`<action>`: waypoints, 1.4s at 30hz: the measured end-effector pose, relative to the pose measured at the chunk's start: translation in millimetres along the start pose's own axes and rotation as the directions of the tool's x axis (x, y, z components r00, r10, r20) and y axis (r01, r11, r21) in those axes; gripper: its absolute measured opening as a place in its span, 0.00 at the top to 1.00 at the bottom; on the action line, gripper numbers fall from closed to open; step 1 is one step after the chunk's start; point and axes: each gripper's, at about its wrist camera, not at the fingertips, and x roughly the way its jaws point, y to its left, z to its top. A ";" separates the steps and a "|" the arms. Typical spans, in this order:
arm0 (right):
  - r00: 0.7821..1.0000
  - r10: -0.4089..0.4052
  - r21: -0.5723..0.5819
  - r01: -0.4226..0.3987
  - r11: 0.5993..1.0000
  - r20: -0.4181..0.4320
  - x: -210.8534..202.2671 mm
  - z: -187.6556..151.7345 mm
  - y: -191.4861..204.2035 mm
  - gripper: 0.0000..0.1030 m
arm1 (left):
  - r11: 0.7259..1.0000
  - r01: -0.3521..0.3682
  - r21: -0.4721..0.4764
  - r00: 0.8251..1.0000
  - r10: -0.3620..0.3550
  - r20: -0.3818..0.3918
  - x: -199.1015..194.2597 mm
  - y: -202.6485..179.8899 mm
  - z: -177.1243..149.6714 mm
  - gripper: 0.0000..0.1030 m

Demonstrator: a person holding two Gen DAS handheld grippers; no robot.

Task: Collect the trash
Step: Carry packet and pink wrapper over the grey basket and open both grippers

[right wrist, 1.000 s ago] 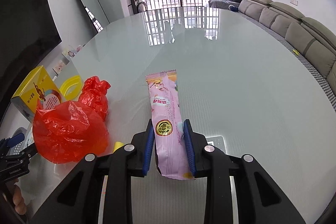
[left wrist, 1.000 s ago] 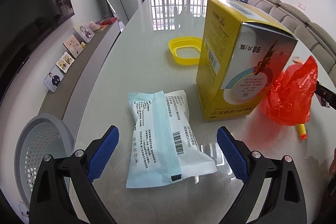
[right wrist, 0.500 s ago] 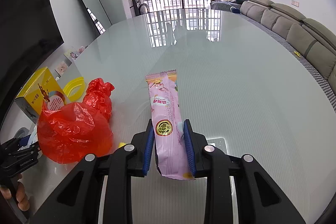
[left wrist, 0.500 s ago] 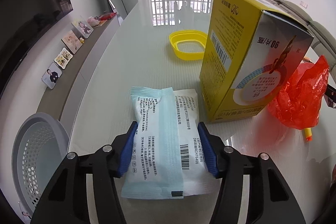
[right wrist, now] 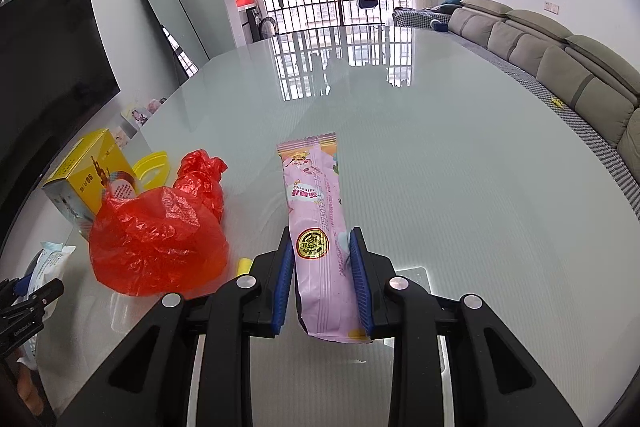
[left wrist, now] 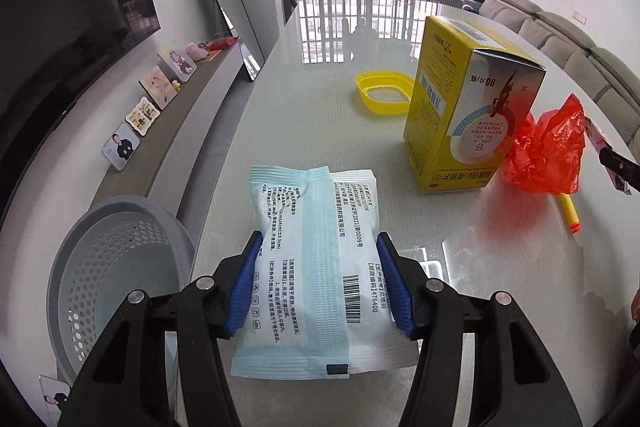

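Yellow tube (right wrist: 243, 265) mostly behind red bag (right wrist: 160, 227); basket (left wrist: 120, 267) base behind the left gripper's arm.

Both tools were built alike. The left gripper (left wrist: 318, 285) had two matte black plastic arms, each angular and pierced by a long cut-out slot, joined by shorter black links. Round silver pivot pins sat on the links, two on either side. Its fingertips (left wrist: 245, 287) carried ribbed, bright blue pads along their inner faces. The right gripper (right wrist: 322, 281) showed the same black frame, the same four silver pins and the same blue ribbed pads (right wrist: 283, 283). At the left edge of the right wrist view a sliver of the left tool's black frame appeared, with what may have been fingers beneath it, too cropped to be sure.
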 end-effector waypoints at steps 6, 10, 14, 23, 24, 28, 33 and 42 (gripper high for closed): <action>1.000 -0.026 -0.027 0.026 0.999 0.001 -21.7 -30.1 15.2 0.74 | 1.000 0.007 0.003 1.000 -0.007 0.025 -22.4 12.3 -12.9 0.47; 1.000 -0.029 -0.020 0.029 0.999 -0.005 -41.8 -51.3 21.6 0.74 | 1.000 0.010 0.009 0.999 -0.010 0.042 -35.0 21.1 -23.2 0.47; 1.000 -0.012 0.009 0.012 1.000 0.009 -67.1 -68.5 30.3 0.74 | 1.000 0.009 0.001 0.999 -0.009 0.053 -45.1 33.2 -31.1 0.47; 0.996 0.087 -0.001 -0.087 0.996 0.025 -102.6 -99.3 87.9 0.74 | 0.999 -0.006 -0.040 0.997 0.010 0.082 -65.0 75.4 -47.3 0.47; 0.994 0.104 -0.008 -0.104 0.995 0.021 -103.5 -101.0 96.9 0.74 | 0.999 -0.011 -0.043 0.996 0.015 0.085 -67.4 80.7 -49.5 0.47; 0.984 0.177 -0.034 -0.177 0.984 0.002 -102.5 -106.5 132.8 0.74 | 0.997 -0.031 -0.065 0.995 0.037 0.094 -75.6 101.1 -57.4 0.47; 0.965 0.259 -0.083 -0.261 0.962 -0.034 -92.7 -104.1 181.2 0.74 | 0.992 -0.064 -0.111 0.993 0.075 0.091 -78.9 131.1 -65.0 0.47; 0.916 0.382 -0.223 -0.400 0.889 -0.124 -66.5 -96.4 284.1 0.74 | 0.968 -0.148 -0.203 0.986 0.161 0.047 -67.5 188.3 -83.1 0.47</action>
